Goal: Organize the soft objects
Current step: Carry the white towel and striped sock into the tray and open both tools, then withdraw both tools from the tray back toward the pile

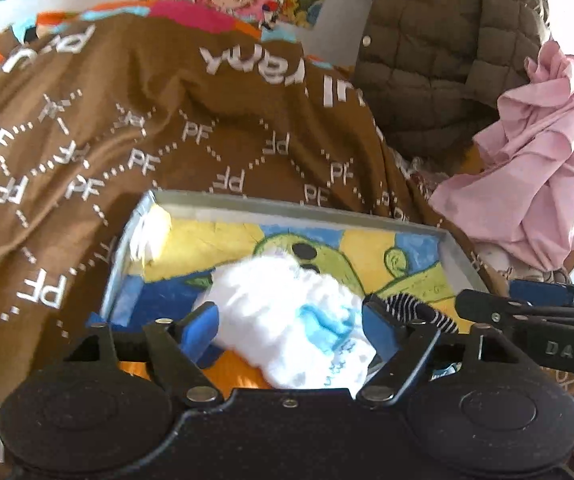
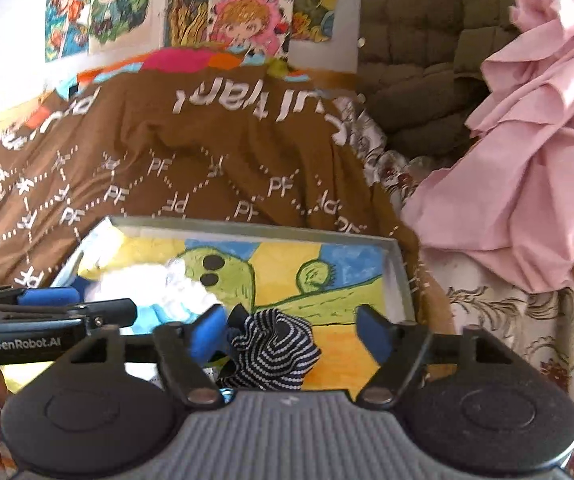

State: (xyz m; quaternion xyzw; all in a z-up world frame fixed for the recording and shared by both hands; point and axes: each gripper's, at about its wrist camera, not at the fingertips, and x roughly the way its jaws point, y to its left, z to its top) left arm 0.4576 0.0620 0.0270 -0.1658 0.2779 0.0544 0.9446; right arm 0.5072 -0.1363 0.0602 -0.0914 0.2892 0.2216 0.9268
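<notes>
Both grippers, left (image 1: pixel 290 326) and right (image 2: pixel 292 330), hang spread over the tray (image 1: pixel 287 205), white cloth (image 1: pixel 287 320) and striped sock (image 2: pixel 271 350).

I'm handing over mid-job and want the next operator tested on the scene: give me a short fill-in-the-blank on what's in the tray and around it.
1. The left gripper has its jaws open on either side of a bundle coloured ____ with light blue.
2. The striped sock lies between the open jaws of the ____ gripper.
3. The tray rests on a brown blanket printed with the letters ____.
4. The crumpled cloth to the tray's right is ____.

Missing words: white; right; PF; pink
</notes>
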